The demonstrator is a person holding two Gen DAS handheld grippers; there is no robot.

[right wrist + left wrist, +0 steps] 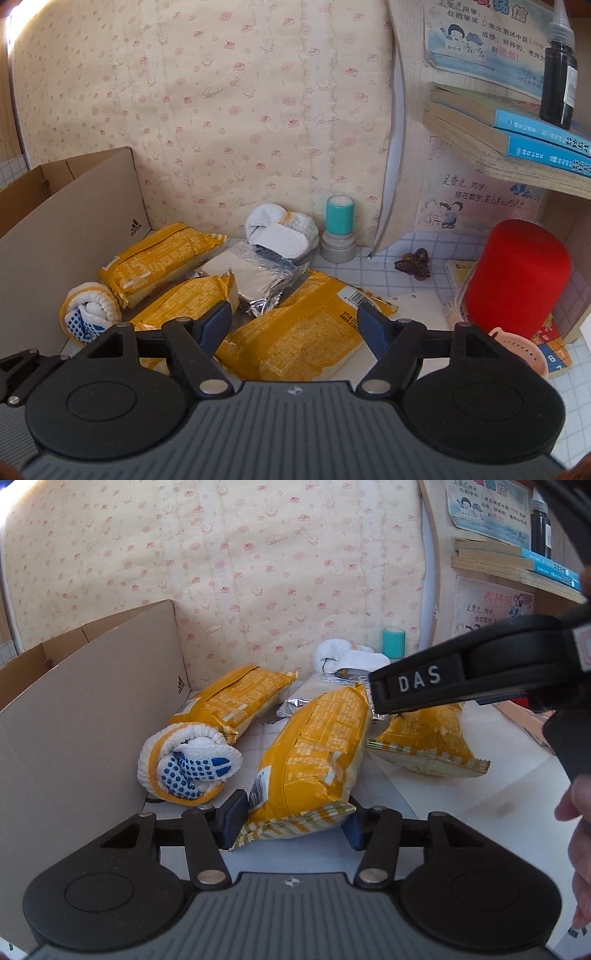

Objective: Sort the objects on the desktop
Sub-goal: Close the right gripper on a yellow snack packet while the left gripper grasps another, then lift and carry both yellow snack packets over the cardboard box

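Note:
Three yellow snack packets lie on the desk. My left gripper [293, 821] is shut on the near sealed end of the middle packet [310, 760], a pad pressing each side. A second packet [232, 698] rests by the box and a third [424, 738] lies to the right. In the right wrist view my right gripper [295, 326] stands open just above that right packet [295, 350], not squeezing it. Its black housing marked DAS [417, 683] reaches in from the right. A silver foil packet [251, 280] lies among them. Beside the box sits a rolled glove with blue dots [184, 764].
A cardboard box [92, 701] walls off the left. At the back stand a white glove roll [280, 232] and a teal stamp [339, 221]. A brown hair clip [413, 264] and red cylinder [517, 277] sit right, under a shelf of books [517, 136] with a black bottle [559, 81].

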